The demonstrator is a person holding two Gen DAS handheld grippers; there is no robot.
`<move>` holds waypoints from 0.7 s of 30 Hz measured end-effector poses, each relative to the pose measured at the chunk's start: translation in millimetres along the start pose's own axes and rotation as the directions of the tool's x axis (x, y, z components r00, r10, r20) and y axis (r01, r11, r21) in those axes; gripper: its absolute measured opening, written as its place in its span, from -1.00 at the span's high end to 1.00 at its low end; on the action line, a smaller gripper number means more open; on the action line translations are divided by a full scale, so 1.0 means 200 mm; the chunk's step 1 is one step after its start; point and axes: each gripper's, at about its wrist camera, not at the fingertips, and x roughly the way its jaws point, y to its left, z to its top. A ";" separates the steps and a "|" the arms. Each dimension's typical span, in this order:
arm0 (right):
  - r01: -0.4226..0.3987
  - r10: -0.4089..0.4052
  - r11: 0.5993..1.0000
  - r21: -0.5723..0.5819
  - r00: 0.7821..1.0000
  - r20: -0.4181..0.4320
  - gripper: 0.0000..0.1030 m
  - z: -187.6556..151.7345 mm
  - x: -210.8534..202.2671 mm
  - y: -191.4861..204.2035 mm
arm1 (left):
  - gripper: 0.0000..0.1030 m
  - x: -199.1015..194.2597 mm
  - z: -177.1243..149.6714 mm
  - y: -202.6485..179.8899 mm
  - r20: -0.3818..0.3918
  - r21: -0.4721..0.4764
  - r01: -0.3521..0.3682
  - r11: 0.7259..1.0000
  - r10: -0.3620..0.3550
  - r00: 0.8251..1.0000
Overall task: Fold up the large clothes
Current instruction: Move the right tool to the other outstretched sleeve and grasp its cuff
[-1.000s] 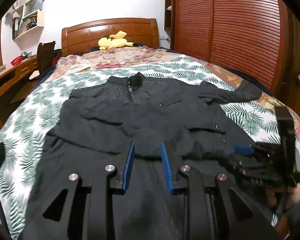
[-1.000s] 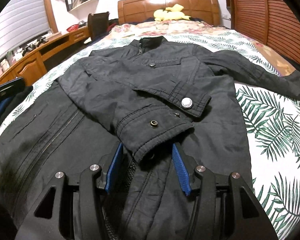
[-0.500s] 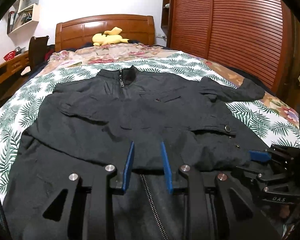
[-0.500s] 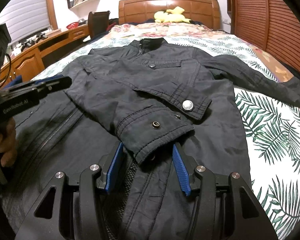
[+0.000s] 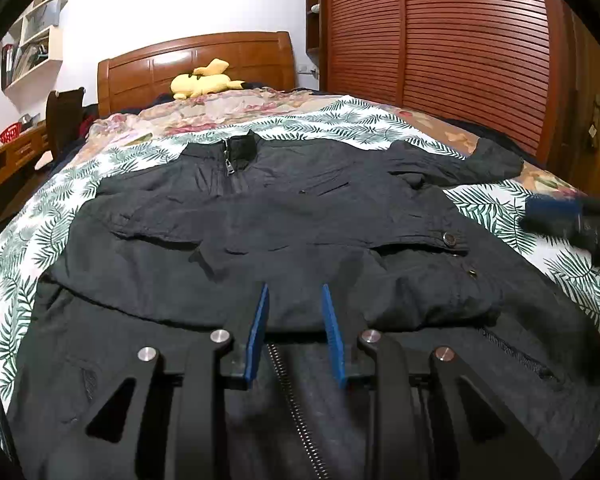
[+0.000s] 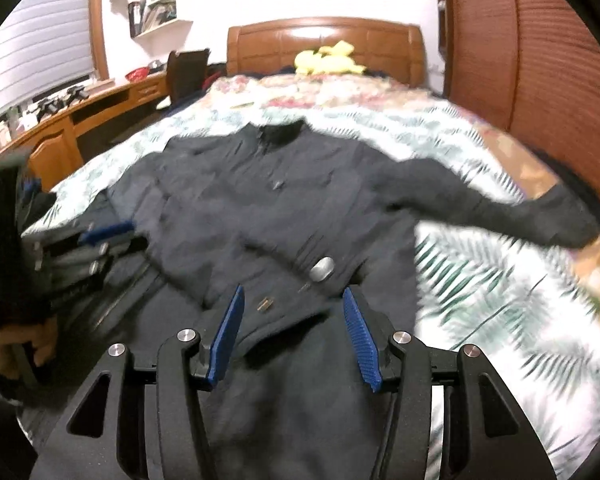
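Lying below opening right fingers (image 6: 358, 328): jacket cuff (image 6: 296, 296).

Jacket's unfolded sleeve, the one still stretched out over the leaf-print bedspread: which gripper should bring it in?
Right, probably. The outstretched sleeve lies on the right gripper side, and its jaws are opening with nothing clamped. The left gripper sits over the jacket centre zipper, farther away.

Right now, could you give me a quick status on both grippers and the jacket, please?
Left gripper empty, low over jacket. Right gripper opening, folded sleeve cuff free between its jaws. Other sleeve still spread out. Nothing in the way.
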 end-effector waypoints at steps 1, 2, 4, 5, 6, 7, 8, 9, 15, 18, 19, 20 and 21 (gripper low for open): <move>0.015 -0.015 1.000 -0.017 1.000 0.005 -0.20 0.03 0.00 -0.03 | 0.51 0.00 0.00 0.00 0.002 0.003 -0.001 1.000 0.001 1.000; 0.036 -0.035 0.999 -0.031 0.999 0.011 -0.25 0.07 0.02 -0.07 | 0.51 0.00 0.00 -0.01 0.003 0.006 -0.003 1.000 0.003 1.000; 0.082 -0.081 0.996 -0.037 0.997 0.013 -0.30 0.14 0.05 -0.17 | 0.51 0.00 0.00 -0.01 0.004 0.010 -0.006 1.000 0.006 1.000; 0.099 -0.098 0.994 -0.036 0.995 0.009 -0.32 0.18 0.08 -0.25 | 0.51 0.00 0.00 -0.01 0.005 0.010 -0.006 1.000 0.006 1.000; 0.113 -0.113 0.993 -0.031 0.994 0.008 -0.33 0.21 0.10 -0.30 | 0.51 0.00 0.00 -0.01 0.005 0.009 -0.006 1.000 0.006 1.000; 0.131 -0.131 0.991 -0.021 0.991 0.007 -0.33 0.22 0.11 -0.36 | 0.51 0.00 0.00 -0.01 0.005 0.008 -0.006 1.000 0.006 1.000; 0.157 -0.157 0.988 0.005 0.988 0.004 -0.34 0.26 0.13 -0.46 | 0.51 0.00 0.00 -0.02 0.006 0.007 -0.006 1.000 0.006 1.000; 0.175 -0.175 0.984 0.024 0.985 0.002 -0.34 0.27 0.14 -0.53 | 0.51 0.00 0.00 -0.02 0.006 0.007 -0.006 1.000 0.006 1.000; 0.350 -0.347 0.928 0.127 0.937 -0.045 -0.35 0.33 0.21 -1.02 | 0.51 -0.01 0.00 -0.02 0.009 0.013 -0.006 1.000 0.006 1.000; 0.416 -0.405 0.890 0.184 0.909 -0.096 -0.35 0.33 0.23 -1.24 | 0.51 -0.01 0.00 -0.02 0.007 0.012 -0.006 1.000 0.006 1.000; 0.444 -0.428 0.873 0.201 0.896 -0.121 -0.35 0.32 0.25 -1.33 | 0.51 -0.01 0.00 -0.02 0.006 0.012 -0.006 1.000 0.006 1.000; 0.469 -0.448 0.858 0.208 0.883 -0.140 -0.35 0.31 0.25 -1.38 | 0.51 -0.01 0.00 -0.02 0.005 0.012 -0.006 1.000 0.006 1.000; 0.488 -0.464 0.846 0.215 0.872 -0.157 -0.35 0.30 0.26 -1.43 | 0.51 -0.01 0.00 -0.03 0.005 0.013 -0.006 1.000 0.006 1.000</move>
